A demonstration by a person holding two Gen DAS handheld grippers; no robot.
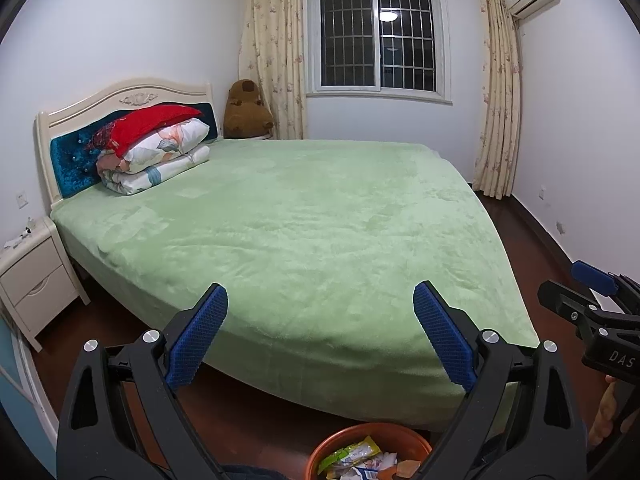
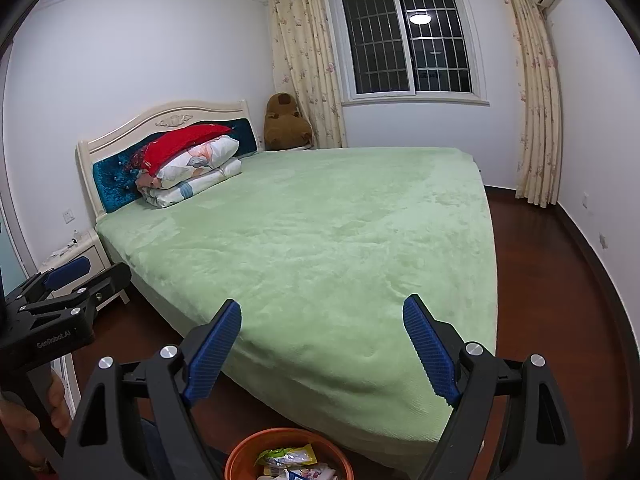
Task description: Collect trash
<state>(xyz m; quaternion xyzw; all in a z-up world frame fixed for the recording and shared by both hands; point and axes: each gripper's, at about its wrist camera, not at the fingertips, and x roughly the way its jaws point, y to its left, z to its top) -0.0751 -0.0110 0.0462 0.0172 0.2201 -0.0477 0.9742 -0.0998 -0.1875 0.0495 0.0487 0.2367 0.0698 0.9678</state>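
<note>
An orange bin [image 1: 332, 444] stands on the floor at the foot of the bed, below both grippers, with several wrappers [image 1: 362, 460] inside. It also shows in the right wrist view [image 2: 244, 452], with wrappers [image 2: 288, 460] in it. My left gripper [image 1: 320, 304] is open and empty, held above the bed's near edge. My right gripper [image 2: 322, 318] is open and empty, likewise above the bed's edge. Each gripper shows at the side of the other's view, the right one [image 1: 592, 312] and the left one [image 2: 68, 292]. The green bedspread [image 1: 304, 220] carries no trash that I can see.
Folded quilts and a red pillow [image 1: 152, 148] lie at the headboard. A white nightstand [image 1: 32, 280] with small items stands left of the bed. A brown plush toy [image 1: 246, 110] sits in the far corner. Dark wooden floor [image 2: 560, 300] runs along the bed's right side.
</note>
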